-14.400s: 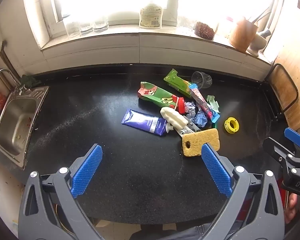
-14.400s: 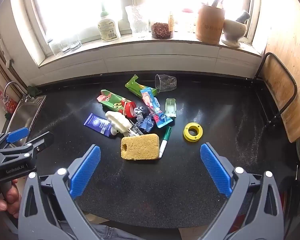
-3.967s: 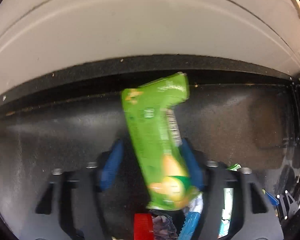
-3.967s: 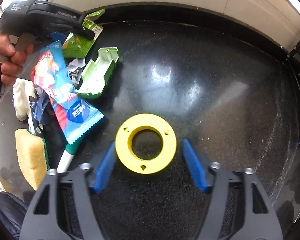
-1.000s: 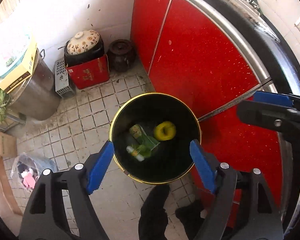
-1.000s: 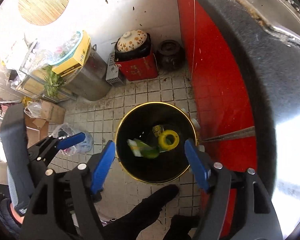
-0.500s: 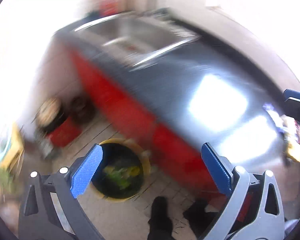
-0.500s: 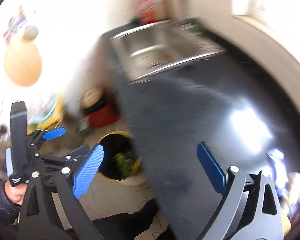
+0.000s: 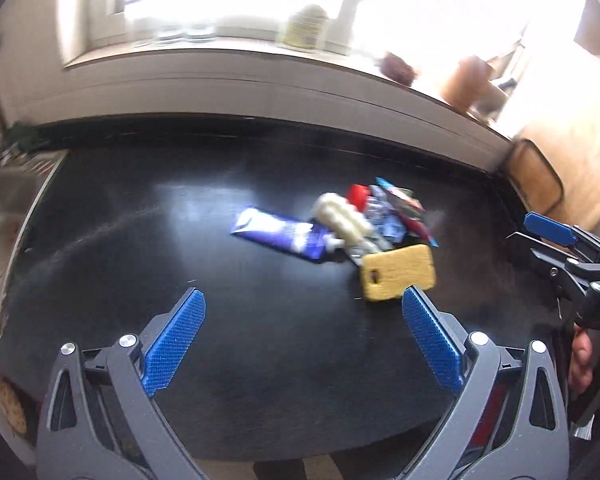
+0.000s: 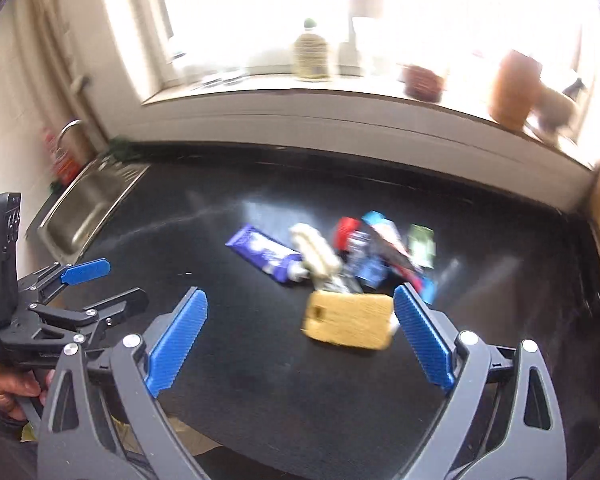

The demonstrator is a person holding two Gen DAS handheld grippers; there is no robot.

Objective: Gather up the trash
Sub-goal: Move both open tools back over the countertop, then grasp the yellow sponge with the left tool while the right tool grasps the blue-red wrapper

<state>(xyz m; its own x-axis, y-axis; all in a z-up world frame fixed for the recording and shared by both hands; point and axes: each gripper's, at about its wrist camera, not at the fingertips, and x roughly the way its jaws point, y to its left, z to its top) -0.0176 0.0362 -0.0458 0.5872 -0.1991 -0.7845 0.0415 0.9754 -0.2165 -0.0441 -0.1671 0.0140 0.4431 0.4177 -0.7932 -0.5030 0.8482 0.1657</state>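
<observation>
Both grippers, L point(image 9: 302, 340) & R point(image 10: 300, 338), hover empty w/ jaws spread wide over the black counter point(image 9: 260, 272), likely lining up for the remaining trash pile point(image 10: 340, 264).

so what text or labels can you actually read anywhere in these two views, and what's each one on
"DAS": white letters on the right gripper's black body, cut off at the frame edge in the left wrist view.
White lettering on the left gripper's black handle: too small and blurred to read.
Purple tube: print blurred, unreadable.
Blue and red wrapper: blurred, unreadable.
Bottle on the windowsill: label washed out by light.
</observation>
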